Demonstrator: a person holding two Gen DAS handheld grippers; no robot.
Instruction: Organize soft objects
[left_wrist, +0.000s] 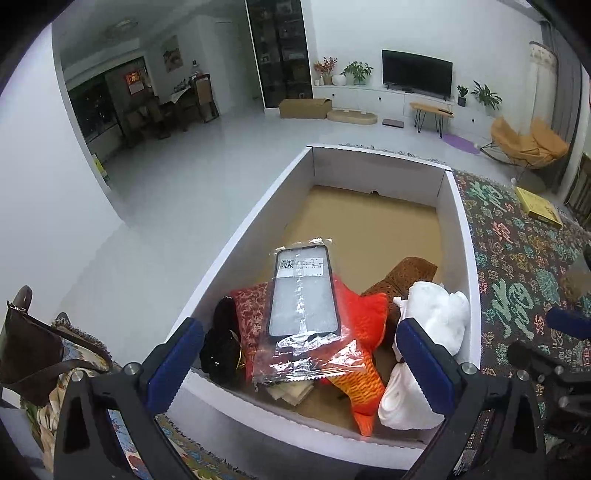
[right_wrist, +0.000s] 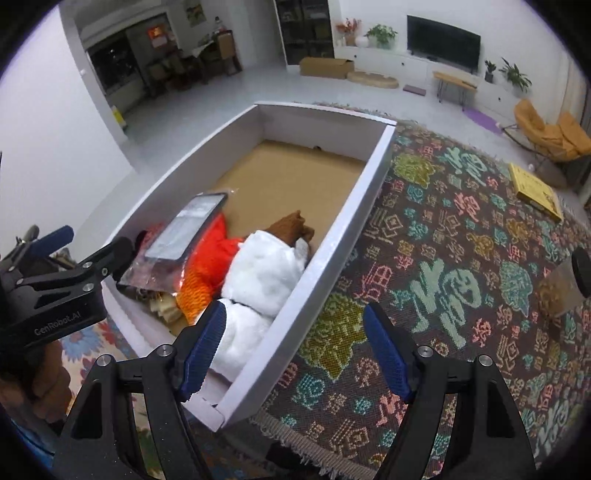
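Observation:
A white cardboard box (left_wrist: 255, 236) (right_wrist: 354, 206) with a brown floor stands on the patterned cloth. Its near end holds a phone screen in clear wrap (left_wrist: 304, 295) (right_wrist: 184, 230), an orange fish plush (left_wrist: 364, 354) (right_wrist: 210, 266), a white plush (left_wrist: 436, 321) (right_wrist: 264, 275), a brown knit piece (left_wrist: 406, 275) (right_wrist: 290, 225), a dark red patterned pouch (left_wrist: 251, 314) and a black item (left_wrist: 221, 339). My left gripper (left_wrist: 299, 350) is open and empty just above these things. My right gripper (right_wrist: 295, 350) is open and empty over the box's near right wall.
The patterned cloth (right_wrist: 461, 258) spreads to the right of the box. A yellow book (left_wrist: 537, 206) (right_wrist: 535, 192) lies on it far right. A brown bag (left_wrist: 33, 343) sits at the left. The left gripper's body (right_wrist: 55, 280) shows left of the box.

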